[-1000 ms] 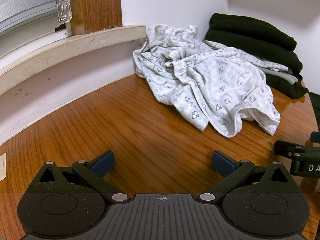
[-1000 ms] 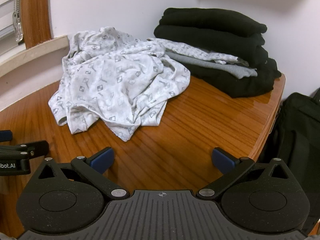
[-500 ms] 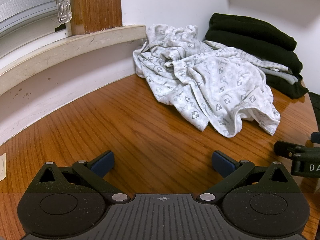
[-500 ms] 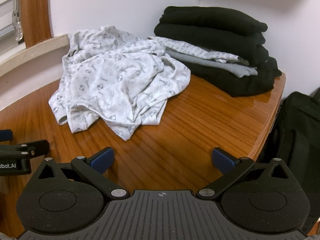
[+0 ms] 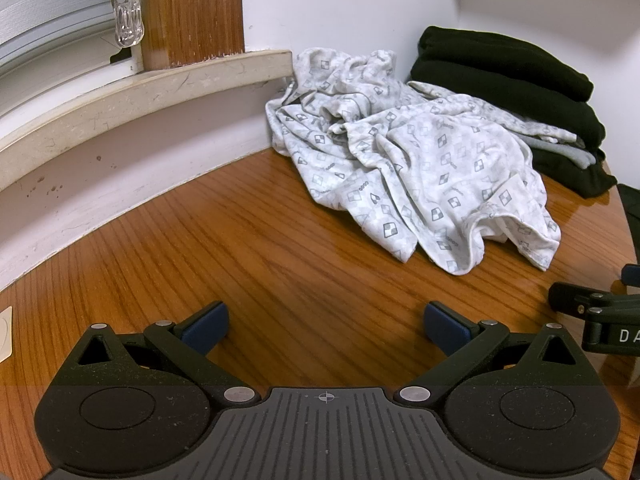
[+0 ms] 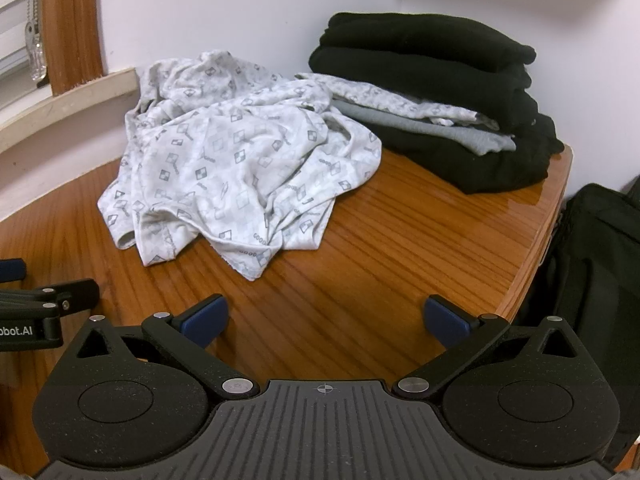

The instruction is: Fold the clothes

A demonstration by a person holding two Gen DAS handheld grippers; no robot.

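Table (image 5: pixel 280 264): glossy wood, set in a white-walled corner; it carries all the clothes.
Shirt (image 5: pixel 416 176): white with a grey diamond print, lying crumpled and unfolded at the back of the table, against the sill (image 5: pixel 152 84) and touching the stack.
Stack (image 6: pixel 448 92): folded clothes in the back right corner of the table; black pieces at top and bottom, a grey piece and a printed white piece between them.
Bag (image 6: pixel 596 288): black, off the table's right edge, beside it; what it holds cannot be seen.
Left tool (image 5: pixel 326 326): low over bare wood at the table's near side, pointing toward the shirt; blue-padded fingers (image 5: pixel 206 322) spread wide apart, nothing between them, well short of the cloth.
Right tool (image 6: pixel 324 320): beside the left one, level with it, over the table's near right part and aimed at the shirt and stack; fingers (image 6: pixel 444 320) likewise wide apart and empty.
Writing: on the left tool's side, seen from the right view, "bot.AI" in white; on the right tool's side, seen from the left view, "DA", cut off by the frame edge.
Window: a clear plastic clip (image 5: pixel 128 8) hangs before white blinds, next to a wooden frame (image 5: pixel 192 8).
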